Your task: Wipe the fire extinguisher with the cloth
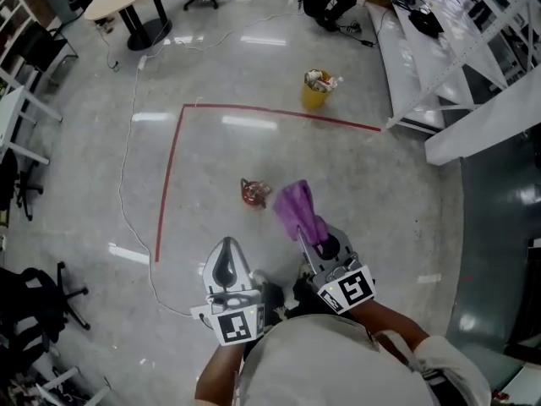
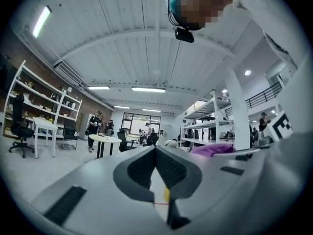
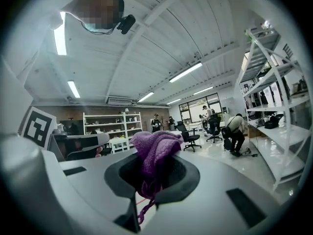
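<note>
My right gripper point(image 1: 311, 237) is clamped on the bunched purple cloth point(image 1: 297, 205), my left gripper point(image 1: 226, 256) is closed on nothing, and the small red fire extinguisher point(image 1: 254, 193) sits on the shiny grey floor point(image 1: 380, 184) ahead, just left of the cloth, which is nearer to it than the left gripper.

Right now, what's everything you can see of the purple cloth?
The purple cloth looks like soft, knitted fabric, bunched into a crumpled wad. The right gripper is shut on it. Its jaws pinch the lower part, the bulk bulges out beyond the tips, and a few loose threads hang down between the jaws. In the head view the cloth is held in the air over the glossy floor, and only the gripper touches it.
</note>
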`<control>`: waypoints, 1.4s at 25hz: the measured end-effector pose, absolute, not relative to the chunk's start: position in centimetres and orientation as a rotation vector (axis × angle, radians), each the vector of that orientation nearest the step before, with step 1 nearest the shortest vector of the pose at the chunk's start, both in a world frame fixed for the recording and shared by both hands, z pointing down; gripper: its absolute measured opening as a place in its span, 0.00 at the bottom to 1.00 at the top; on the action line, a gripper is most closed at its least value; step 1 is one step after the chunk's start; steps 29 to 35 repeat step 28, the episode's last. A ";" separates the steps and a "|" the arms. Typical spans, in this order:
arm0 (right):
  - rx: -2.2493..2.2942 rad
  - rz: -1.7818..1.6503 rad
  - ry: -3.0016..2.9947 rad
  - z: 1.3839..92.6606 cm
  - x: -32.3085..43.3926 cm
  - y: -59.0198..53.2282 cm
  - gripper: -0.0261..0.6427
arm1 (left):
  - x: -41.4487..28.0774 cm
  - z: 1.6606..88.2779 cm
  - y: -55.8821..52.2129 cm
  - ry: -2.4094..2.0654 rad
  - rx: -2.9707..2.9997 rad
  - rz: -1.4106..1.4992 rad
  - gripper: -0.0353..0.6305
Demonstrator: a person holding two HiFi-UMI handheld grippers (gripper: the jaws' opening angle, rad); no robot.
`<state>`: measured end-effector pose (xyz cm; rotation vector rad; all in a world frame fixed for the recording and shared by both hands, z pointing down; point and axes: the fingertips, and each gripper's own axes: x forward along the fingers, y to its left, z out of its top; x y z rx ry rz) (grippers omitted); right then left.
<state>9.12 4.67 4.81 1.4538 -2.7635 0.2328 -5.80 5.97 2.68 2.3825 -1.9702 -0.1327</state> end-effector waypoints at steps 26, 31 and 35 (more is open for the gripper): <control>1.339 0.155 -2.863 4.9 11.6 9.6 0.11 | 0.9 2.8 10.3 -2.000 2.375 -0.141 0.06; 1.343 0.150 -2.862 4.8 11.9 9.9 0.11 | 1.1 2.7 10.6 -1.999 2.374 -0.144 0.06; 1.343 0.150 -2.862 4.8 11.9 9.9 0.11 | 1.1 2.7 10.6 -1.999 2.374 -0.144 0.06</control>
